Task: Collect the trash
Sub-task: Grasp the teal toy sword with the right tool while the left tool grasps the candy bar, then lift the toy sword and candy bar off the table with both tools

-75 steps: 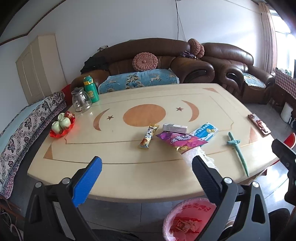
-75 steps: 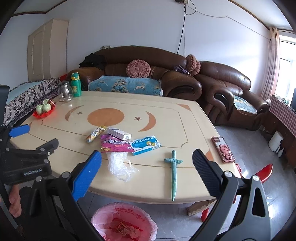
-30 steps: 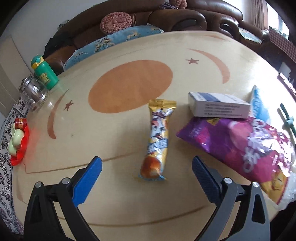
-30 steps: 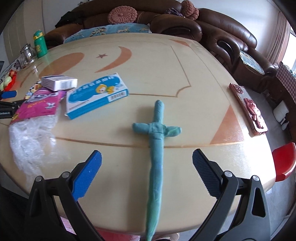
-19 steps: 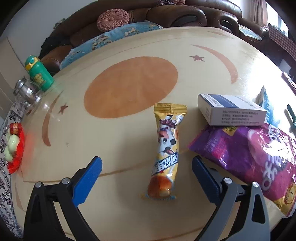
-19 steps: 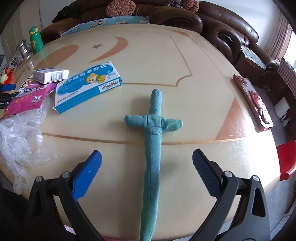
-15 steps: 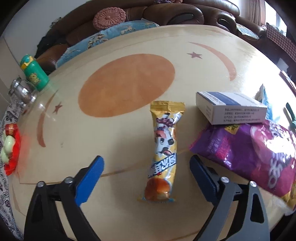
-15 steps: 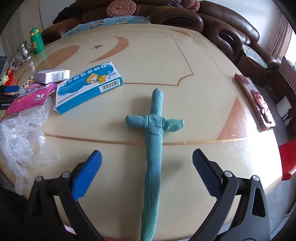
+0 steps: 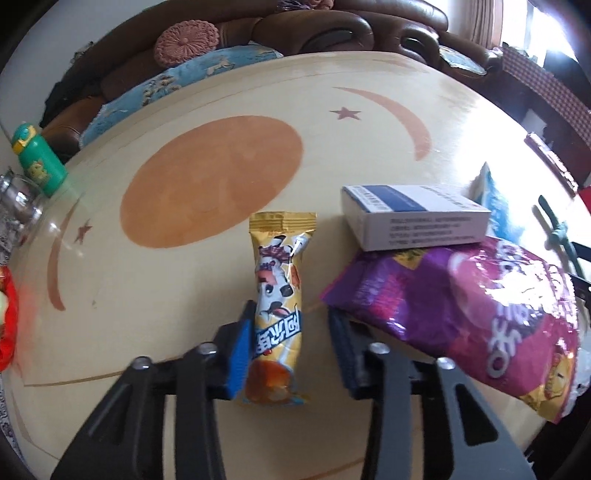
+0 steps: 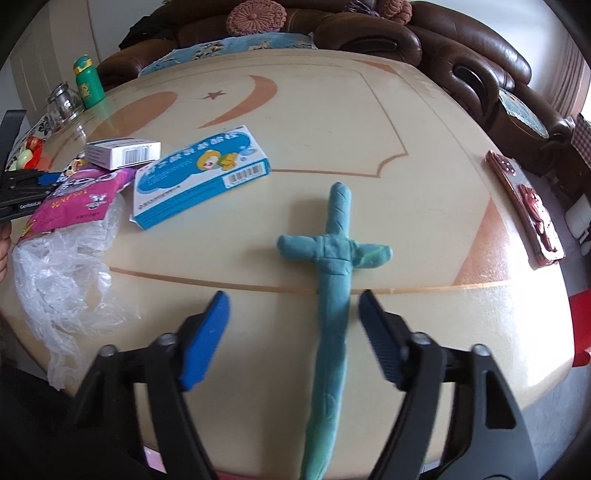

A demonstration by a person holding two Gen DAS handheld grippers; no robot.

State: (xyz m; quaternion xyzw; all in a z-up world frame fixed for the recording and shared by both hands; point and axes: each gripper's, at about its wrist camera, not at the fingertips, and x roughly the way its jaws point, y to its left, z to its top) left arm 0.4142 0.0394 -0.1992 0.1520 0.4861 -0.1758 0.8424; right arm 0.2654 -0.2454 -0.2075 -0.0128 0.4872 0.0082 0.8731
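Note:
A yellow snack wrapper (image 9: 279, 295) lies on the cream table (image 9: 155, 295). My left gripper (image 9: 291, 325) straddles its near end, jaws half closed; the left blue pad touches it, the right stands apart. A white and blue box (image 9: 413, 218) and a purple snack bag (image 9: 480, 306) lie to its right. In the right wrist view a teal clay sword (image 10: 332, 295) lies pointing away. My right gripper (image 10: 293, 310) is around its blade, jaws partly closed, not touching. A blue medicine box (image 10: 199, 177) and clear plastic wrap (image 10: 62, 273) lie left of it.
A green bottle (image 9: 37, 166), a glass jar (image 9: 14, 199) and a red tray (image 9: 7, 325) stand at the table's far left. A brown phone case (image 10: 528, 206) lies at the right edge. Brown sofas (image 10: 406, 33) stand behind the table.
Both grippers have narrowed from wide open. The left one has come down around the yellow wrapper's near end; the right one has closed in around the sword's blade.

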